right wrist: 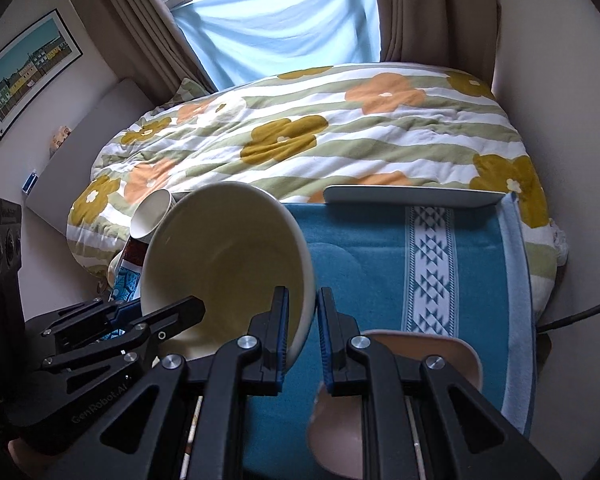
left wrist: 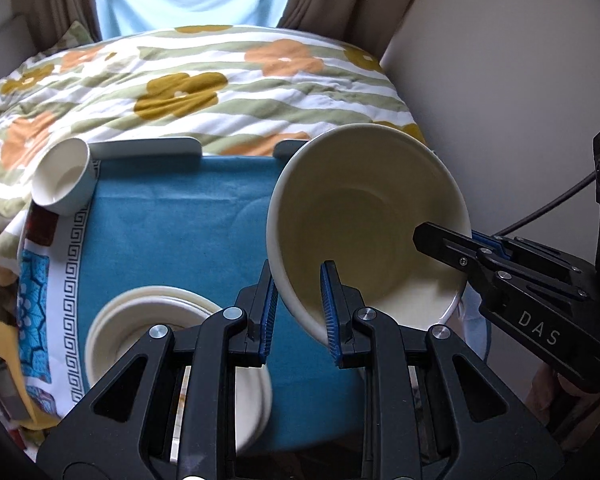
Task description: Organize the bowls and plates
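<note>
A large cream bowl (left wrist: 364, 220) hangs tilted above the blue cloth (left wrist: 180, 232). Both grippers grip its rim. My left gripper (left wrist: 298, 312) is shut on the near rim. My right gripper (left wrist: 444, 240) is shut on the right rim. In the right wrist view the bowl (right wrist: 224, 264) sits left of centre, with my right gripper (right wrist: 302, 336) pinching its right rim and the left gripper (right wrist: 160, 316) on its lower left rim. A stack of cream plates (left wrist: 140, 320) lies under my left gripper. A pink bowl (right wrist: 380, 400) lies under my right gripper.
A small white cup (left wrist: 62, 178) lies tipped at the cloth's far left corner; it also shows in the right wrist view (right wrist: 152, 214). A pale tray edge (right wrist: 412, 196) stands at the far side. A flowered duvet (left wrist: 204, 84) lies beyond. A wall is at right.
</note>
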### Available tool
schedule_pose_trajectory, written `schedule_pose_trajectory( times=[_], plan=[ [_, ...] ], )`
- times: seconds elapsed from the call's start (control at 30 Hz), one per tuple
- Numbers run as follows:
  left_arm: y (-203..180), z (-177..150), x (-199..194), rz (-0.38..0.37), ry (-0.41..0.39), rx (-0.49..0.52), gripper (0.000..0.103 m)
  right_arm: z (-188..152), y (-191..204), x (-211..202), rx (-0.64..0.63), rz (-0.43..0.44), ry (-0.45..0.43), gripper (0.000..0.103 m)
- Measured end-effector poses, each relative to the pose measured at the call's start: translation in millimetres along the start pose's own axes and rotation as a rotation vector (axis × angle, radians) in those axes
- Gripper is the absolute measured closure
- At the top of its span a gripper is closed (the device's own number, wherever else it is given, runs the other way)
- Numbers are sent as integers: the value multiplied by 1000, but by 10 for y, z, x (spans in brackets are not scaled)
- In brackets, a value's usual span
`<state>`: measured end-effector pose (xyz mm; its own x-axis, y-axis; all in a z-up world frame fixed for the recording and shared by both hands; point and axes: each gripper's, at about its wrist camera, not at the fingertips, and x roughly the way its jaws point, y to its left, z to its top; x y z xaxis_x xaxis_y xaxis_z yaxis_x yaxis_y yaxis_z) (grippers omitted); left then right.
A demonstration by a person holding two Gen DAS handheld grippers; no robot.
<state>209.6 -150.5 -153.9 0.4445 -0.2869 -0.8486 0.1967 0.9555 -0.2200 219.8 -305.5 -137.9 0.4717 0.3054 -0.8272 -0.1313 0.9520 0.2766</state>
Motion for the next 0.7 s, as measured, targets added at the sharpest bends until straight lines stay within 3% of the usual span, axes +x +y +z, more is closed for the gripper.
schedule_pose_trajectory(
  times=[0.37,0.7],
  plan=[
    [-824,-435,141,-27,64,-3,84,-467,-663,-372,39,-9,28,90],
    [-976,-584,687,13,203,70,84,-777,-955,4,93,-44,120,90]
  ],
)
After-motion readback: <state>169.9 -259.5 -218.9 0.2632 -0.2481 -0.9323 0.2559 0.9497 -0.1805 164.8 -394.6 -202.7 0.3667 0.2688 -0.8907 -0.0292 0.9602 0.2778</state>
